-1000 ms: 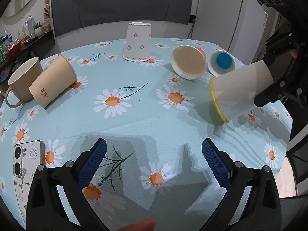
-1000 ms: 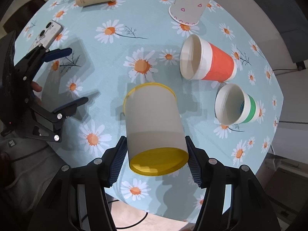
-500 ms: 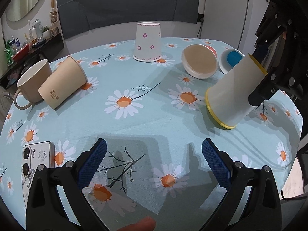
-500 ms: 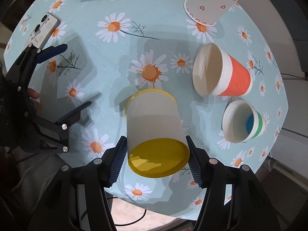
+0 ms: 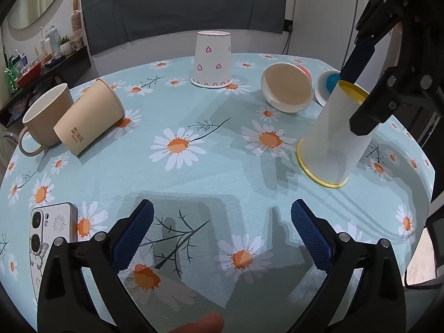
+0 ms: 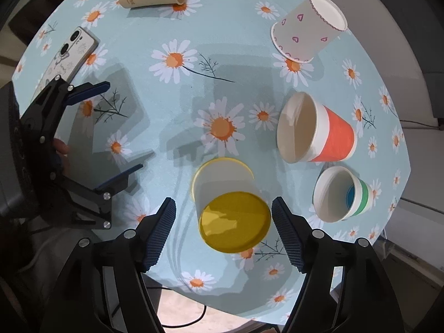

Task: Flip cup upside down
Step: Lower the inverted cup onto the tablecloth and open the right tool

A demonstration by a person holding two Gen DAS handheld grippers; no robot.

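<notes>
A white cup with a yellow rim and yellow base [image 5: 333, 141] stands mouth down on the daisy tablecloth [image 5: 211, 166], leaning slightly. In the right wrist view the cup [image 6: 230, 205] sits between the fingers of my right gripper [image 6: 223, 231], which is open with gaps on both sides. My left gripper [image 5: 220, 231] is open and empty, low over the near part of the table; it also shows in the right wrist view [image 6: 111, 127].
A heart-print cup [image 5: 212, 59] stands upside down at the back. An orange cup [image 6: 316, 129] and a green-striped cup [image 6: 342, 193] lie on their sides by the yellow cup. A tan cup [image 5: 90, 116], a mug [image 5: 41, 116] and a phone [image 5: 52, 233] lie left.
My right gripper turned the yellow-rimmed cup from lying sideways to mouth down, lowered it onto the cloth, and opened off it. My left gripper stayed put.
</notes>
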